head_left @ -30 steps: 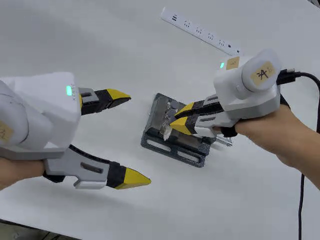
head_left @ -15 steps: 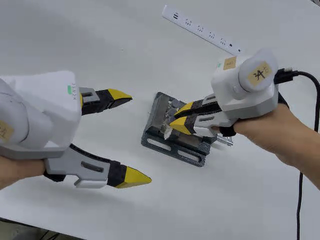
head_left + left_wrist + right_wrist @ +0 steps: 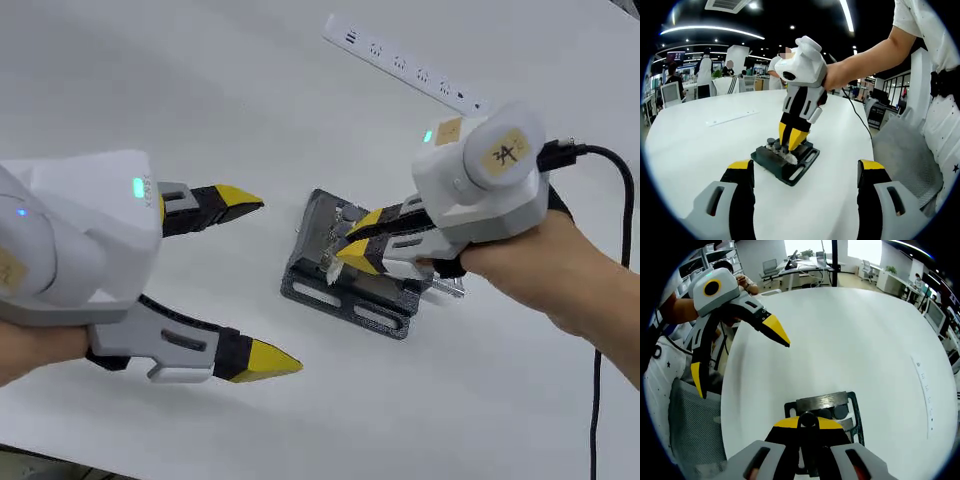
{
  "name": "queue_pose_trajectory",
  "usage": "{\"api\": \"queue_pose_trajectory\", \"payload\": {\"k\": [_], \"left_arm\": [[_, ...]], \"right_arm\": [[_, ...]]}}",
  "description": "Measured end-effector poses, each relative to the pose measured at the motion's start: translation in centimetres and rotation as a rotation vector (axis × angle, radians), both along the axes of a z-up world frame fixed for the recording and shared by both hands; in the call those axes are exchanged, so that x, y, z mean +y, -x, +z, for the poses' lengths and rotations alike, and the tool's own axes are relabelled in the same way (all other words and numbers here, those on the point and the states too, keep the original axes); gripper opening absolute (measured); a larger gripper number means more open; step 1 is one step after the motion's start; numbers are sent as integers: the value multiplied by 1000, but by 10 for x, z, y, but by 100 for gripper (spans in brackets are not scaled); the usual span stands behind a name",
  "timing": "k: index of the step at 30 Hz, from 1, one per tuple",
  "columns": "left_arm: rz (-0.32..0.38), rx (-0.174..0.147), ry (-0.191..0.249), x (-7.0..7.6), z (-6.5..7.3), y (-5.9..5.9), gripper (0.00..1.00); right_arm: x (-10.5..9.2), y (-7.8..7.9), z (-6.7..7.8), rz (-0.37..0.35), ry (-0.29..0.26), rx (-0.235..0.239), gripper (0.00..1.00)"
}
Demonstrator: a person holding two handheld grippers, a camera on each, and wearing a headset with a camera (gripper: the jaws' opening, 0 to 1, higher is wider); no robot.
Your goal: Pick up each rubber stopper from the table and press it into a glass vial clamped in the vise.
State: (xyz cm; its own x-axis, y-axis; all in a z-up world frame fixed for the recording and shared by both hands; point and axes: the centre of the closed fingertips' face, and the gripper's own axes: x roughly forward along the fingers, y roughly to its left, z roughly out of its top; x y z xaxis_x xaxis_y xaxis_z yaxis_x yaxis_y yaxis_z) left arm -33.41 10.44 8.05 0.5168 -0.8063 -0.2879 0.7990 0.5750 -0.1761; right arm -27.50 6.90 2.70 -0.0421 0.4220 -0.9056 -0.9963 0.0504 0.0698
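A small dark vise (image 3: 352,300) stands on the white table, and the glass vials (image 3: 333,262) clamped in it show as pale glints. My right gripper (image 3: 345,248) is directly over the vise, tips down, shut on a black rubber stopper (image 3: 807,419) at the vise's near end. Two more black stoppers (image 3: 833,413) sit in a row beside it along the vise (image 3: 821,401). Left of the vise, my left gripper (image 3: 262,280) hangs wide open and holds nothing. In the left gripper view its jaws (image 3: 805,167) frame the vise (image 3: 785,161) and the right gripper (image 3: 793,137).
A white power strip (image 3: 405,62) lies at the far side of the table. A black cable (image 3: 608,300) trails from the right gripper down the right edge. A grey chair (image 3: 900,145) stands off the table's edge, and people sit at desks behind.
The right gripper has shifted slightly left and lower over the vise. The left gripper has stayed open in nearly the same place.
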Motion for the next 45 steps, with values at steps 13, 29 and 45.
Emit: {"api": "queue_pose_trajectory", "payload": {"k": [13, 29, 45], "left_arm": [[-1, 0, 6, -1, 0, -1, 83], [0, 5, 4, 1, 0, 0, 82], [2, 5, 10, 0, 1, 0, 82]], "right_arm": [[1, 1, -2, 62, 91, -89, 4], [-1, -2, -2, 73, 63, -107, 7], [-1, -1, 12, 21, -1, -83, 11]]}}
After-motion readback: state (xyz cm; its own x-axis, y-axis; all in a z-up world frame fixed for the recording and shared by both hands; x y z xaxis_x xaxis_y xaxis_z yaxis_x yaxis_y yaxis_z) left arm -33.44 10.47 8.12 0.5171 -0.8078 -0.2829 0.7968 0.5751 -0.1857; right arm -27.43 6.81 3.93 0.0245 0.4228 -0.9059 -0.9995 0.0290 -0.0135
